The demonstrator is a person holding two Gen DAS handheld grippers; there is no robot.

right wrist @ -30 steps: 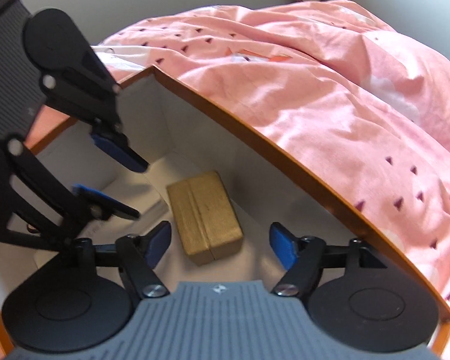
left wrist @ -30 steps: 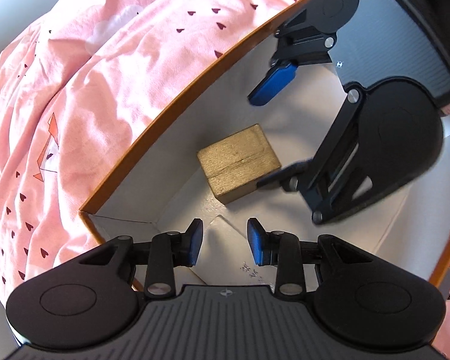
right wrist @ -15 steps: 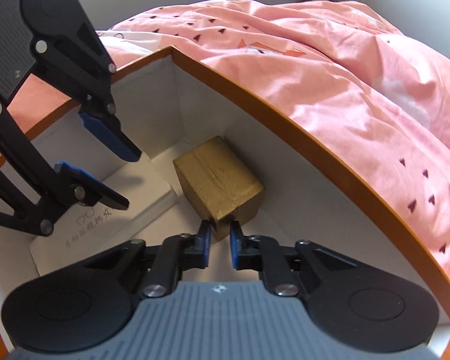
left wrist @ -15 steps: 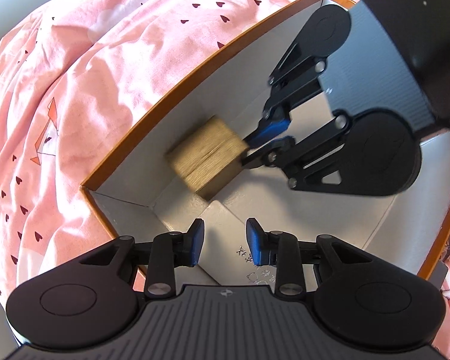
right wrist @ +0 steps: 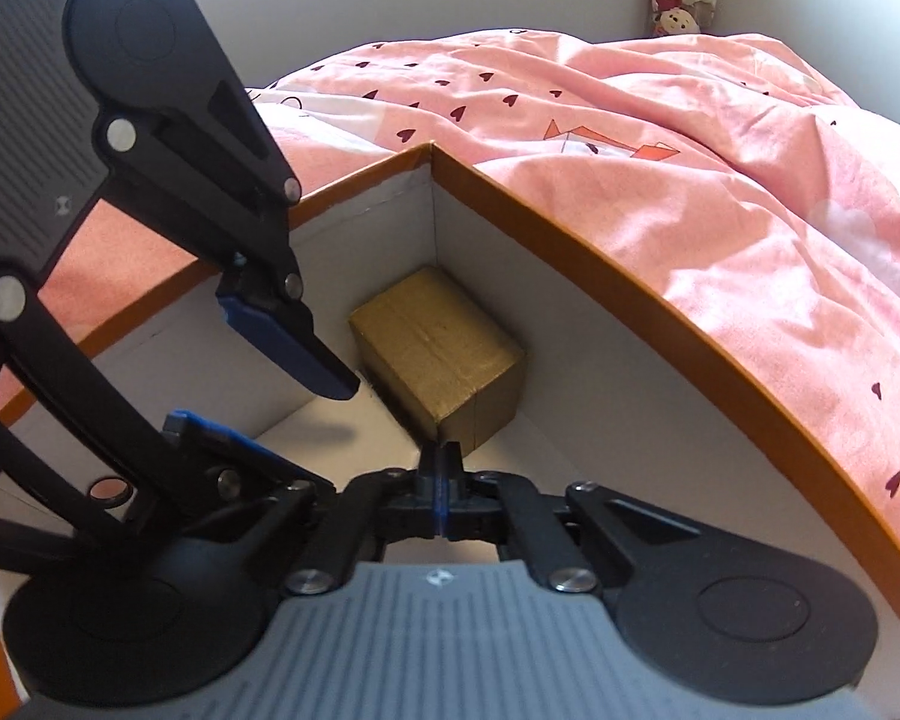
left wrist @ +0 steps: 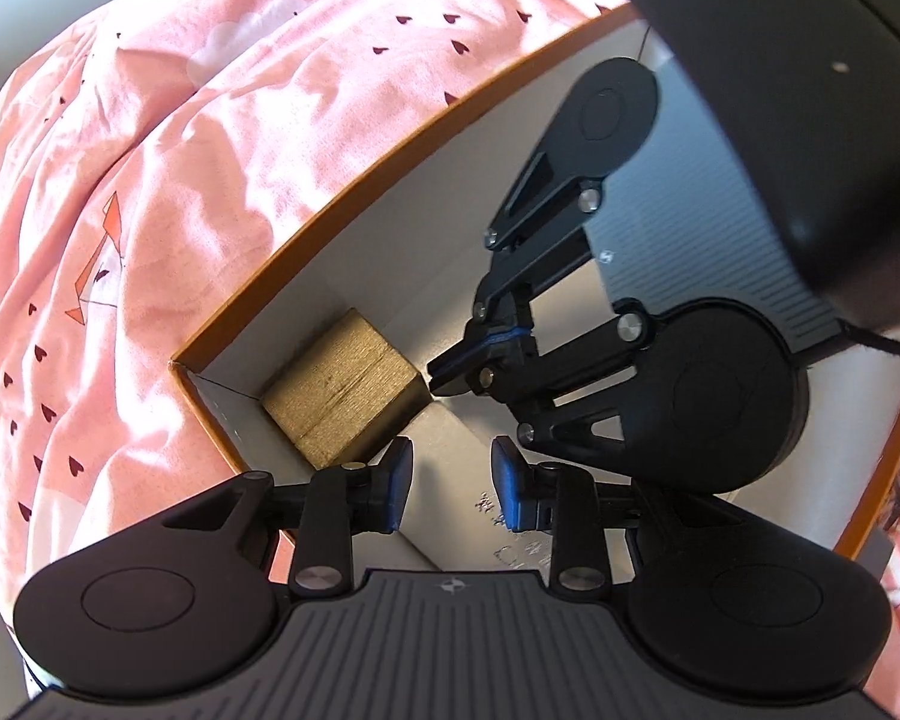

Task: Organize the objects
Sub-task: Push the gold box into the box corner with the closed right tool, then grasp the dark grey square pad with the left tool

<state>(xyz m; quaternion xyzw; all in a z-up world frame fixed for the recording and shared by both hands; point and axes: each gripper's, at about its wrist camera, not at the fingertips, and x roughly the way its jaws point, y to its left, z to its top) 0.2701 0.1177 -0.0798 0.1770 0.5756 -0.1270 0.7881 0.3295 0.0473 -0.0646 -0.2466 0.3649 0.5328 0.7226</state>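
On pink bedding [left wrist: 150, 180], orange-rimmed box [left wrist: 342, 204]. Gold block [left wrist: 342, 396] sits in box's corner, against two white walls. Left gripper [left wrist: 450, 480] hangs over box floor, jaws slightly parted, empty. Right gripper [left wrist: 444, 378] fully closed, empty, tips at block's corner; contact unclear.

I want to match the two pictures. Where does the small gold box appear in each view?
Left wrist view: the gold box lies left of centre, in the corner of the orange-edged box.
Right wrist view: the gold box sits near the centre, in that corner.
Shared landmark: the pink bedcover beyond the orange rim.
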